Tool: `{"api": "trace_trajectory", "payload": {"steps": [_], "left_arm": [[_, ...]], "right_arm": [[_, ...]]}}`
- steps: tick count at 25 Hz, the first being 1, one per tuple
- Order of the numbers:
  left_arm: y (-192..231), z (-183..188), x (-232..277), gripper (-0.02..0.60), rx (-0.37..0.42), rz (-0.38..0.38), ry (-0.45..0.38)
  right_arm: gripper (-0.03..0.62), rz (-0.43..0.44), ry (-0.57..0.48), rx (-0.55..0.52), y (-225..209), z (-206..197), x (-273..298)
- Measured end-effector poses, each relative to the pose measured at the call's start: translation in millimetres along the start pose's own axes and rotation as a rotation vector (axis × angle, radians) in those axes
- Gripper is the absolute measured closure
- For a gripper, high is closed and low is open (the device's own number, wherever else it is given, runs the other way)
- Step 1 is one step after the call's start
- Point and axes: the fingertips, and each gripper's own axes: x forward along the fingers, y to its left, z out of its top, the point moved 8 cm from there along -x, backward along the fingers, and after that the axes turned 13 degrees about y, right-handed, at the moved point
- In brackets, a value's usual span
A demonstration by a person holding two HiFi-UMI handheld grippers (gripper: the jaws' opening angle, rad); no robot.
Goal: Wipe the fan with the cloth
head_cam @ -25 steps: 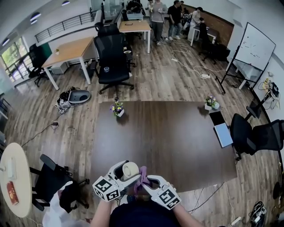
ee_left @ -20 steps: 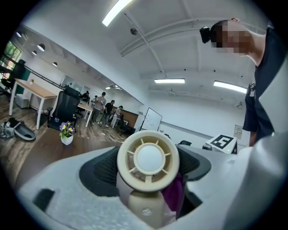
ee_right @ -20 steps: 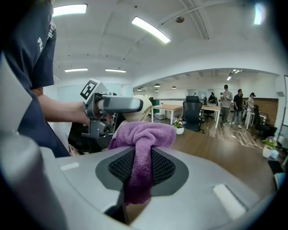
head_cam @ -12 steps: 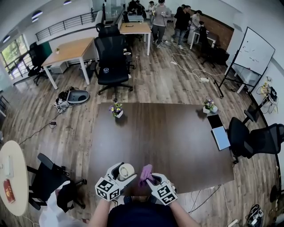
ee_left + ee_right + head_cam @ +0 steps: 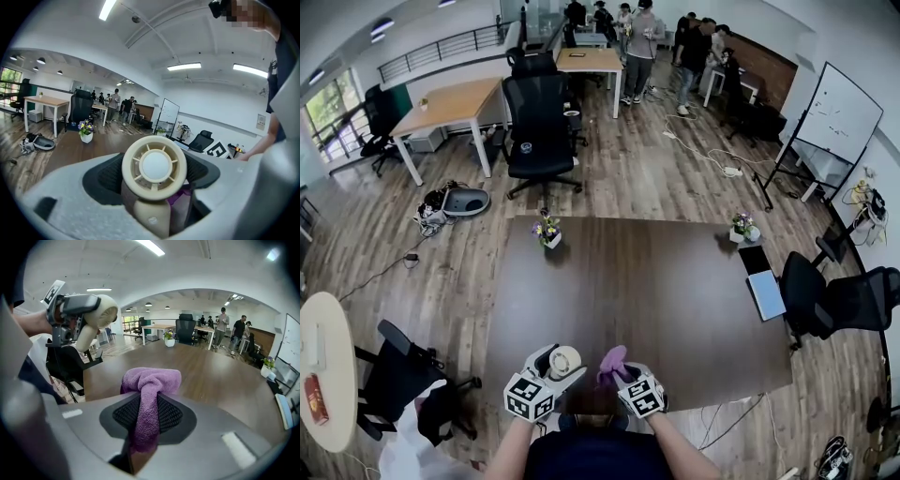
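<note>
A small cream hand-held fan with a round slotted head sits between the jaws of my left gripper, which is shut on its handle; the fan shows at the near table edge, and the fan also shows at the upper left of the right gripper view. My right gripper is shut on a purple cloth, bunched above the pads. The purple cloth sits just right of the fan, a small gap between them. Both grippers hover over the near edge of the dark brown table.
A potted flower stands at the table's far left, another potted flower at the far right, with a notebook and dark slab on the right edge. Office chairs flank the table. People stand far back in the room.
Both grippers have dropped lower toward the near table edge. The cloth, which was pressed close against the fan, now sits slightly apart to its right.
</note>
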Motion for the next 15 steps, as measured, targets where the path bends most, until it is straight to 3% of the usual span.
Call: {"api": "trace_trajectory", "payload": {"steps": [9, 15], "left_arm": [[10, -20, 16, 0.206, -0.015, 0.041, 0.072], [18, -45, 33, 0.206, -0.030, 0.053, 0.153]], "right_arm": [[0.491, 0.008, 0.159, 0.030, -8, -12, 51], [0.468, 0.026, 0.198, 0.049, -13, -13, 71]]}}
